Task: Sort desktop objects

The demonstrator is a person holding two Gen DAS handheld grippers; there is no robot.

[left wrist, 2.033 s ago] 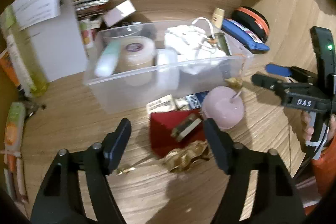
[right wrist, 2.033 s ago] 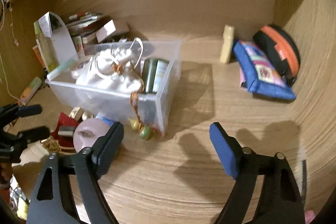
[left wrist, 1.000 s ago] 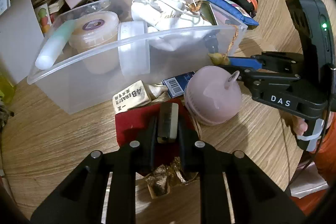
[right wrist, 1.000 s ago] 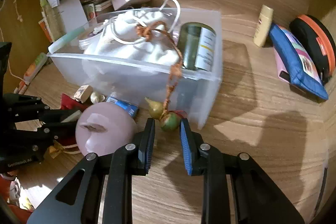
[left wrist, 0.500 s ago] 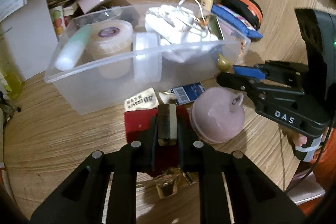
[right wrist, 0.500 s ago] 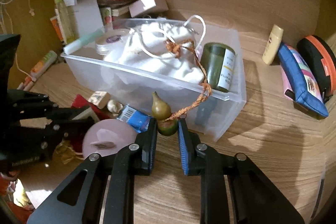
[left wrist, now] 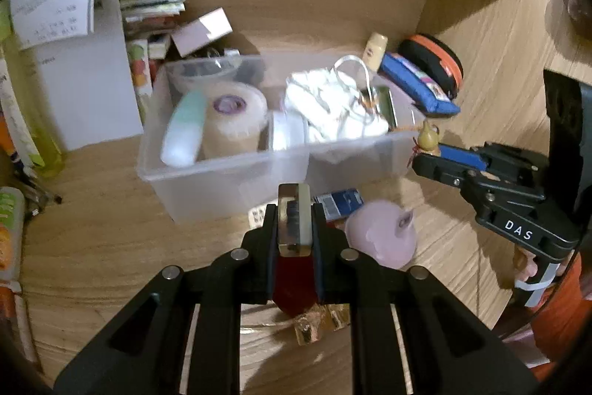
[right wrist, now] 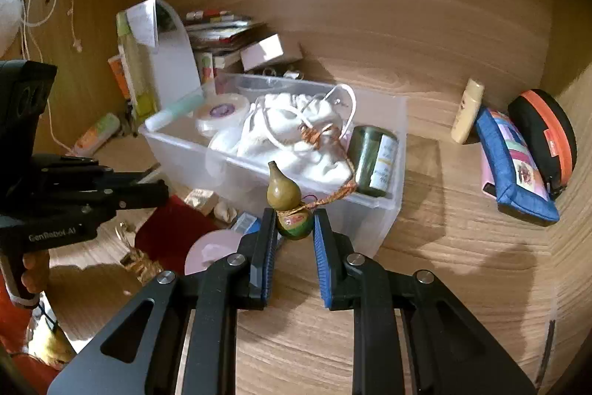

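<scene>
My left gripper (left wrist: 294,217) is shut on a small glassy rectangular block (left wrist: 294,223), held above a red pouch (left wrist: 294,287) and a gold trinket (left wrist: 318,321) on the desk. My right gripper (right wrist: 294,221) is shut on the lower bulb of a small green-brown gourd charm (right wrist: 286,198). The charm's orange cord (right wrist: 329,198) runs up into the clear plastic bin (right wrist: 384,202). In the left wrist view the gourd charm (left wrist: 427,137) hangs at the right corner of the bin (left wrist: 222,180). A pink round object (left wrist: 381,239) lies between the two grippers.
The bin holds a white drawstring bag (right wrist: 296,136), a green jar (right wrist: 372,161) and a tape roll (left wrist: 233,117). A blue pouch (right wrist: 514,165), an orange-black case (right wrist: 544,132) and a cream bottle (right wrist: 468,111) sit at the right. Books and a white box (right wrist: 170,62) stand at the back left.
Both grippers went from open to shut, the left on the block and the right on the gourd charm. Both have since risen, lifting block and gourd off the desk.
</scene>
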